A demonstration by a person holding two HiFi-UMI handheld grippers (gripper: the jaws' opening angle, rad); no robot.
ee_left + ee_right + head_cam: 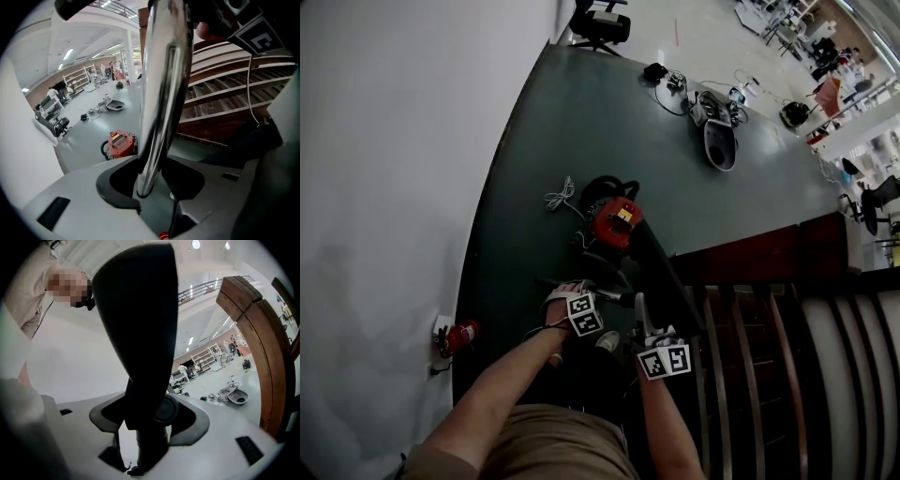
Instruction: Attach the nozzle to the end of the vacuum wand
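the shiny metal wand (159, 93) runs up out of the left gripper (151, 190), whose fingers are clenched around its lower part. the black nozzle (140, 329) fills the right gripper view. the right gripper (146, 437) grasps it by its narrow neck, fingers set wide on it, and its broad end flares upward. in the head view the two grippers sit close side by side in front of the person, over the dark green floor (544, 122). whether nozzle and wand touch i cannot tell. the red vacuum cleaner (614, 222) stands on the floor just beyond them, with a white wall (394, 187) to the left and wooden slats (769, 356) to the right.
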